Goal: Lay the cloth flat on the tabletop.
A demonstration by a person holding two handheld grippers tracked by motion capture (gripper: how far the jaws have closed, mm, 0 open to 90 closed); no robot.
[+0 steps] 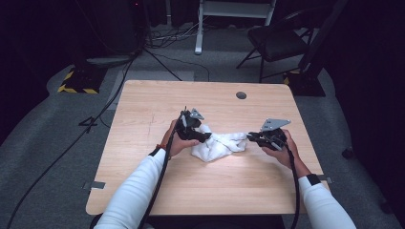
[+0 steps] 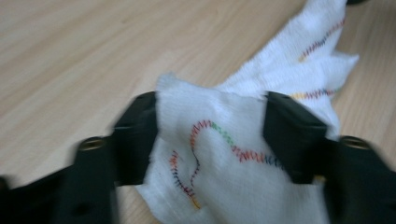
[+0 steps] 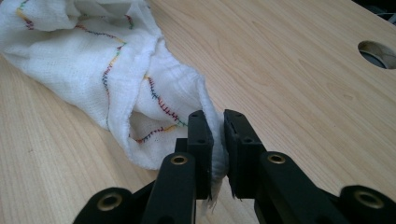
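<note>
Pinched between black jaws at the bottom centre of the right gripper view: one thin edge of a white cloth (image 3: 93, 79), pads of the right gripper (image 3: 218, 154) pressed nearly together on it, presumably to anchor that end. Stretching from there to the upper left of the frame, the rest of the cloth, crumpled, with wavy multicoloured stitching along its folds. Lower half of the left gripper view: a flap of the same cloth (image 2: 219, 163) between the spread jaws of the left gripper (image 2: 210, 140), edges of the fabric against the inner faces of both pads; hard to tell through the blur whether pressing or merely straddling, so no firm grip claimed. Likely aim: take a second hold so the cloth can be pulled out flat or folded. Centre of the high view: cloth (image 1: 217, 145) bunched on the wooden table (image 1: 157, 191), left gripper (image 1: 203, 135) at its left end, right gripper (image 1: 249, 137) at its right, white-sleeved forearms entering from the bottom edge. Round hole (image 1: 241, 95) toward the table's upper right. No brand, label or readable writing anywhere on cloth, grippers or table.
</note>
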